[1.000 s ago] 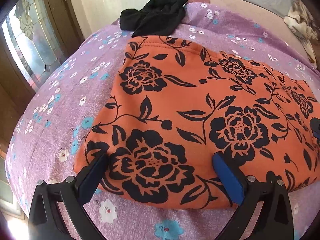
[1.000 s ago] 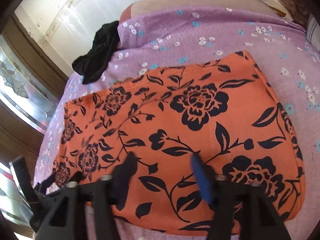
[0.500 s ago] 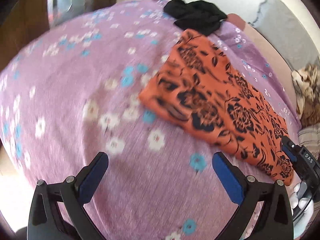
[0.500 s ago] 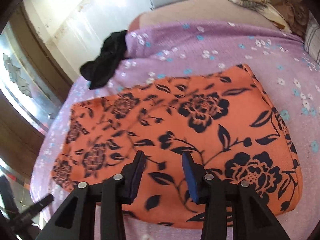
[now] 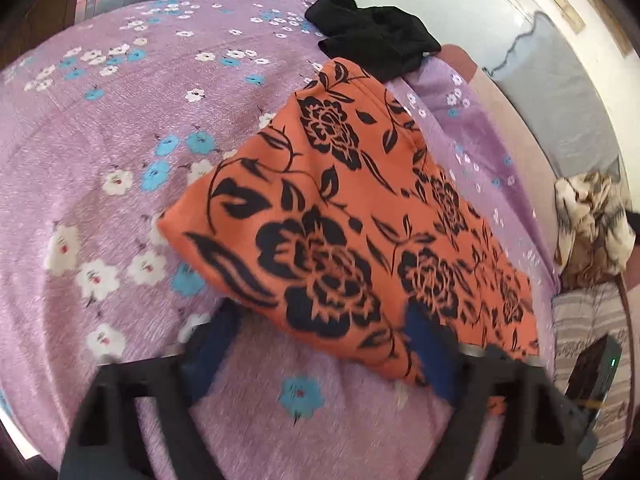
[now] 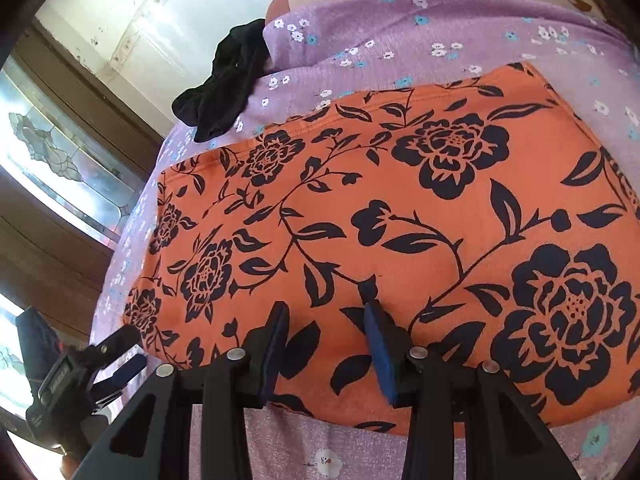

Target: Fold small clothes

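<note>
Orange floral garment beneath half-open right claw

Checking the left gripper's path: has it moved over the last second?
Yes. The left gripper swung off the orange floral garment leftward, then returned toward its corner; the black cloth shifted rightward in view.

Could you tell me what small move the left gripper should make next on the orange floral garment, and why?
Probably ease the left gripper forward onto the near edge of the orange floral garment and close. Its jaws stand wide open with that edge just between the tips, nothing pinched, while the right gripper already sits over the same edge, jaws partly open.
</note>
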`<act>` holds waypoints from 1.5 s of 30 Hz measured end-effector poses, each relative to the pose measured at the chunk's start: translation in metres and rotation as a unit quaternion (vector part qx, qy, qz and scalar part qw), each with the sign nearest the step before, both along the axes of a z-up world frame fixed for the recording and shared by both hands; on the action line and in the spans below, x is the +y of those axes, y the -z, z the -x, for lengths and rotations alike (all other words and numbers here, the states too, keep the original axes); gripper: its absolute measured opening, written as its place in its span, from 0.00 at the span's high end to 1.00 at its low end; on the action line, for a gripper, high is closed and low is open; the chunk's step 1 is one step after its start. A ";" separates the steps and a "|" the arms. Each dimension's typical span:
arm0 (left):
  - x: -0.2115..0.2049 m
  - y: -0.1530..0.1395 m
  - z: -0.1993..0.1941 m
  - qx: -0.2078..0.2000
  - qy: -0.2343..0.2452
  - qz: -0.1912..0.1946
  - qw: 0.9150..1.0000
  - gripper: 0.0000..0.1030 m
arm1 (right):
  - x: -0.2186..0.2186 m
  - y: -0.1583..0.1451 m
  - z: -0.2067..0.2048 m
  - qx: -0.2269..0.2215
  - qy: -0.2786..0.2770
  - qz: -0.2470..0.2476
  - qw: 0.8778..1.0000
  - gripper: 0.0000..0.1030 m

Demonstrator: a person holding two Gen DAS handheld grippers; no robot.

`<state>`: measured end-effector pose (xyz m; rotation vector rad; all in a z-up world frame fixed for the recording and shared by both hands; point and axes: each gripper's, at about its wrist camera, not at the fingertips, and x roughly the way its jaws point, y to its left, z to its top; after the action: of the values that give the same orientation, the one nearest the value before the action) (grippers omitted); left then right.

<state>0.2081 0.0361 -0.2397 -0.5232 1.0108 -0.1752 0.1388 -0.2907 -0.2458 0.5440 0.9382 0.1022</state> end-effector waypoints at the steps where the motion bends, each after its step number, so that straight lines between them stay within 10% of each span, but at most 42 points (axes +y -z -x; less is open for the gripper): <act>1: 0.001 0.002 -0.007 0.006 -0.006 0.002 1.000 0.50 | -0.001 0.000 0.000 0.001 0.000 -0.004 1.000 0.58; 7: 0.008 0.009 -0.022 0.013 -0.031 0.041 0.999 0.62 | -0.001 0.000 -0.001 -0.003 -0.004 -0.004 1.000 0.58; 13: -0.010 0.007 -0.032 -0.009 -0.019 0.020 1.000 0.49 | -0.003 -0.031 0.014 -0.087 -0.013 0.019 0.996 0.60; 18: -0.007 0.008 -0.038 -0.020 -0.028 0.016 0.999 0.72 | -0.003 0.006 0.001 0.006 -0.038 0.015 0.999 0.61; 23: -0.029 -0.018 -0.037 -0.070 0.009 -0.049 0.996 0.77 | -0.028 -0.014 0.011 -0.027 -0.017 -0.016 0.999 0.67; 29: -0.093 -0.065 -0.035 -0.176 0.134 -0.095 0.971 0.79 | -0.086 -0.024 0.016 -0.064 0.046 -0.097 0.992 0.65; 36: -0.197 -0.064 -0.008 -0.186 0.325 -0.097 0.922 0.79 | -0.127 -0.036 0.009 -0.122 0.062 -0.240 0.961 0.48; 38: -0.210 -0.055 -0.005 -0.156 0.363 -0.093 0.914 0.67 | -0.129 -0.030 0.003 -0.108 0.066 -0.272 0.954 0.28; 41: -0.197 -0.059 -0.009 -0.116 0.392 -0.021 0.912 0.34 | -0.128 -0.020 -0.007 -0.081 0.066 -0.299 0.948 0.28; 45: -0.141 -0.093 -0.013 -0.170 0.372 0.041 0.912 0.17 | -0.121 -0.007 -0.024 -0.045 0.066 -0.304 0.949 0.28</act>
<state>0.2209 -0.1051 -0.1465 -0.1456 0.8166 -0.9613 0.1625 -0.4115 -0.2393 1.1611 0.7704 0.2985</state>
